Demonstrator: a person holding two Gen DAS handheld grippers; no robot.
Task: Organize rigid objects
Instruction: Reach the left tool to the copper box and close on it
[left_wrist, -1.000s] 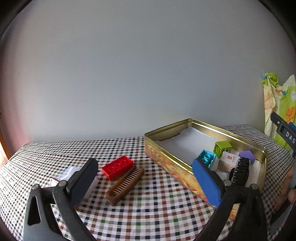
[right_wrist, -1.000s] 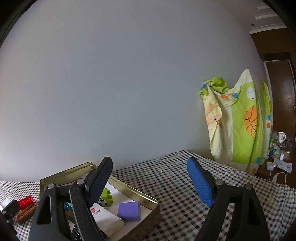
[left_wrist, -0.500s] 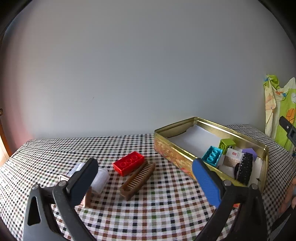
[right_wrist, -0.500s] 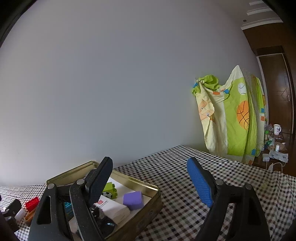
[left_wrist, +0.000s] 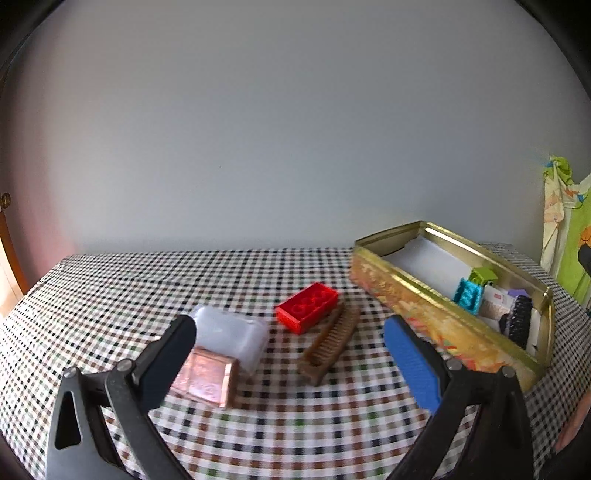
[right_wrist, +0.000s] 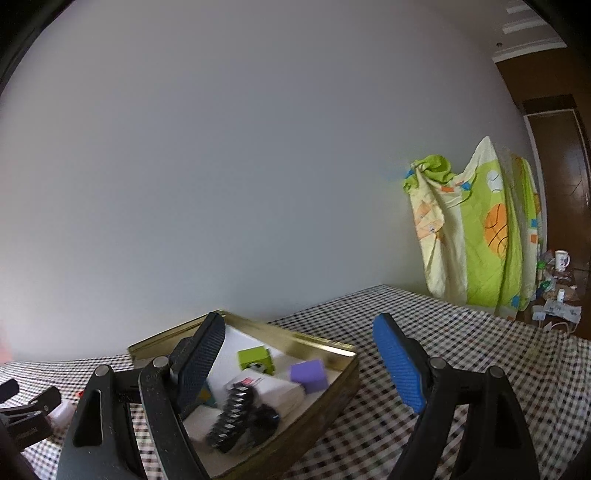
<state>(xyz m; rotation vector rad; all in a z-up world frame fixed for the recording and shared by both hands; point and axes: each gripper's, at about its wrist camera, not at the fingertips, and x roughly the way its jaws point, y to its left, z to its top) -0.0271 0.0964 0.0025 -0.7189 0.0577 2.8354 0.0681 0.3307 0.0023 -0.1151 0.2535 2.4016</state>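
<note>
In the left wrist view a red brick (left_wrist: 306, 306), a brown comb (left_wrist: 330, 341), a white translucent box (left_wrist: 231, 332) and a pink-copper square case (left_wrist: 205, 378) lie on the checkered tablecloth. My left gripper (left_wrist: 291, 354) is open and empty just in front of them. A gold tin (left_wrist: 436, 317) at the right holds a teal brick (left_wrist: 468, 295), a green brick, a purple block and a black clip. My right gripper (right_wrist: 299, 358) is open and empty above the tin (right_wrist: 332, 391), over the black clip (right_wrist: 232, 417), purple block (right_wrist: 309, 374) and green brick (right_wrist: 255, 358).
A plain wall stands behind the table (left_wrist: 122, 288). A green and yellow blanket (right_wrist: 480, 236) hangs at the right, with a mug (right_wrist: 561, 260) and clutter beyond. The left gripper's tip (right_wrist: 29, 410) shows at the left edge of the right wrist view.
My left gripper has swung left, so the loose items are now centred and the pink case is uncovered. My right gripper has moved back over the tin.
</note>
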